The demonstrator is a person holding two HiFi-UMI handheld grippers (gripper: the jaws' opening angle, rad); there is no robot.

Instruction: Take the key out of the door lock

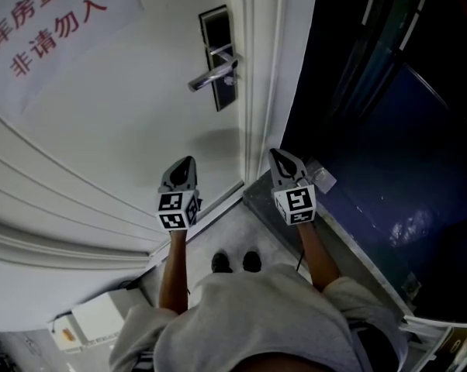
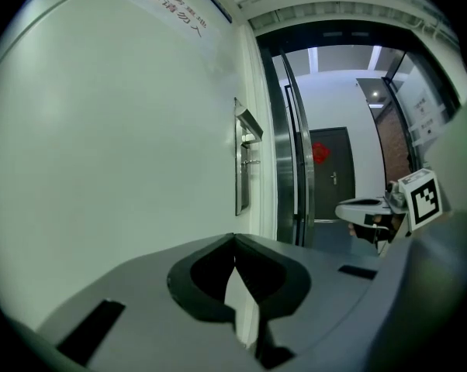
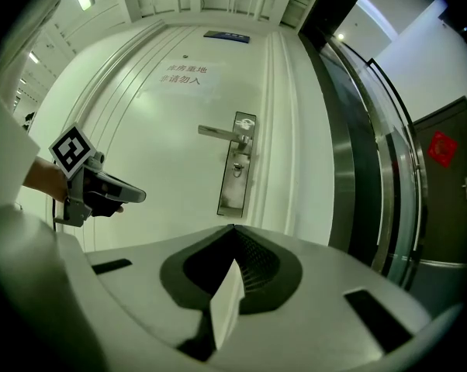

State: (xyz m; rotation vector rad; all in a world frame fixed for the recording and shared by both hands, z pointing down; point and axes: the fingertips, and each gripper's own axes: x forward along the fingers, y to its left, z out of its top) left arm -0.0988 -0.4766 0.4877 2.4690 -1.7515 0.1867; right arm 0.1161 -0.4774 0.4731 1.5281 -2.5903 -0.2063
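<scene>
A white door [image 1: 102, 107] carries a dark lock plate [image 1: 218, 56] with a silver lever handle [image 1: 212, 74]. In the right gripper view the plate [image 3: 236, 165] shows a small key with a ring [image 3: 237, 167] below the handle [image 3: 222, 133]. Both grippers hang short of the door, well below the lock. My left gripper [image 1: 189, 160] is shut with nothing between its jaws, its tips [image 2: 234, 239] aimed along the door face. My right gripper [image 1: 275, 152] is also shut and empty, and its tips [image 3: 233, 227] point toward the lock plate. The key is too small to make out in the head view.
A white door frame [image 1: 261, 76] runs beside the lock, with a dark glass panel [image 1: 389, 130] to its right. A red-lettered sign [image 1: 47, 29] is on the door. The person's shoes [image 1: 236, 262] stand at the threshold; a white box [image 1: 102, 316] lies at lower left.
</scene>
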